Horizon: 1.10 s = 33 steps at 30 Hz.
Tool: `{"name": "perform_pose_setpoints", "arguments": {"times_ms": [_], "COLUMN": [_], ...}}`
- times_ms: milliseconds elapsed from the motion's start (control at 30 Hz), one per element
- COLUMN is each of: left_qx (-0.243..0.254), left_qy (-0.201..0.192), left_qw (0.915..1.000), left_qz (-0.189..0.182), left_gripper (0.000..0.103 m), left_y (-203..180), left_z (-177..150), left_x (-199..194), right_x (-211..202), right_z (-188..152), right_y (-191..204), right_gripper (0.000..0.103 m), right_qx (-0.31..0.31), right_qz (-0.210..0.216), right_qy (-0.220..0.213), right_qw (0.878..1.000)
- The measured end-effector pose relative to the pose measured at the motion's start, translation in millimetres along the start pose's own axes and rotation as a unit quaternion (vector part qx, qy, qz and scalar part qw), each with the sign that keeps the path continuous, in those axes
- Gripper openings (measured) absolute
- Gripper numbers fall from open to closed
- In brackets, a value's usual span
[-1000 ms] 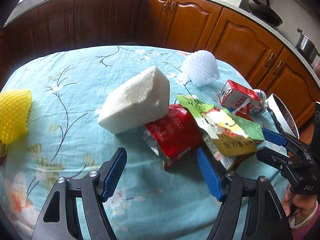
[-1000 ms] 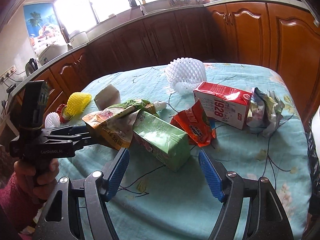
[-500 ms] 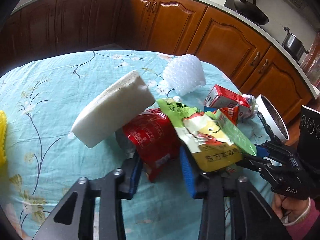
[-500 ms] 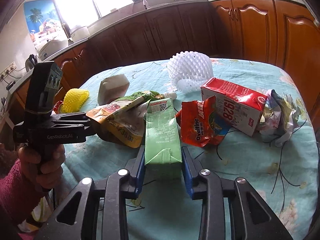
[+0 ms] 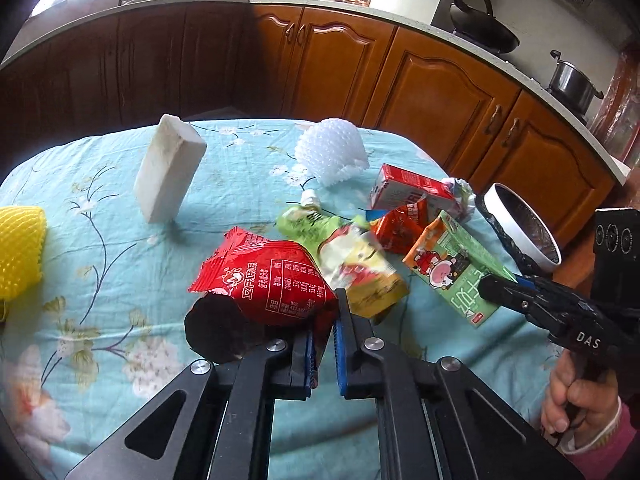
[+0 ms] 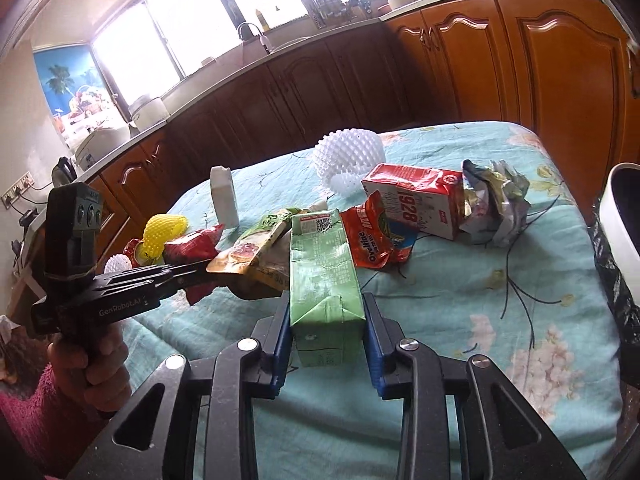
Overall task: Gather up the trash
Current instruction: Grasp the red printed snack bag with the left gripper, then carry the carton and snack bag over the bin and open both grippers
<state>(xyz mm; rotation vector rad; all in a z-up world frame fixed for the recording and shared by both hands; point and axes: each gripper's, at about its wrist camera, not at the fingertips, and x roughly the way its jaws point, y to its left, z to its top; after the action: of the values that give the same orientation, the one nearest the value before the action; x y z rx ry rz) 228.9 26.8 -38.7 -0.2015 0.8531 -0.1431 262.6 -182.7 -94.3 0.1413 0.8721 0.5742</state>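
- The left gripper (image 5: 323,342) is closed on the lower edge of a red snack bag (image 5: 266,276), which is lifted above the table (image 5: 120,280) with its dark open mouth facing the camera.
- The right gripper (image 6: 326,340) clamps a green drink carton (image 6: 324,276) between its blue pads (image 6: 282,340), off the cloth near the table's right edge.
- A yellow-green pouch (image 5: 348,252) lies between bag and carton; an orange wrapper (image 6: 370,236) lies just beyond.
- A red milk carton (image 6: 420,196) touches crumpled paper (image 6: 496,200) toward the far right corner.
- A white foam block (image 5: 168,172) stands tilted near the far left edge, a white foam net (image 5: 330,150) at the far edge, a yellow net (image 5: 20,252) at the left edge.
- A lined white bin (image 5: 524,228) sits beside the right edge.
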Motion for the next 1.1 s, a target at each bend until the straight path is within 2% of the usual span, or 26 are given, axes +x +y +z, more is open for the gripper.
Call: {"name": "perform_pose_setpoints", "arguments": {"times_ms": [167,333,567,900,1100], "left_qx": [0.019,0.051,0.076,0.108,0.131], "left_qy": [-0.011,-0.011,0.008,0.037,0.049], "left_qw": [0.9994,0.9975,0.9938,0.9849,0.9795], "left_qz": [-0.026,-0.048,-0.080,-0.130,-0.145], "left_gripper": [0.007,0.007,0.007,0.007,0.007], "left_y": [-25,-54,-88,-138,-166], "left_z": [-5,-3,5,24,35], "left_x": [-23,-22,9,57,81], "right_x": [-21,-43,-79,-124,-148], "right_z": [-9,-14,-20,-25,-28], "right_y": [-6,-18,-38,-90,-115], "right_gripper": [0.032,0.032,0.032,0.032,0.032], "right_qx": [0.012,0.023,0.037,0.081,0.096], "right_qz": [-0.005,-0.019,-0.052,-0.109,-0.136], "right_qy": [-0.014,-0.030,-0.058,-0.087,-0.103], "right_qw": [1.000,0.999,0.996,0.987,0.981]}}
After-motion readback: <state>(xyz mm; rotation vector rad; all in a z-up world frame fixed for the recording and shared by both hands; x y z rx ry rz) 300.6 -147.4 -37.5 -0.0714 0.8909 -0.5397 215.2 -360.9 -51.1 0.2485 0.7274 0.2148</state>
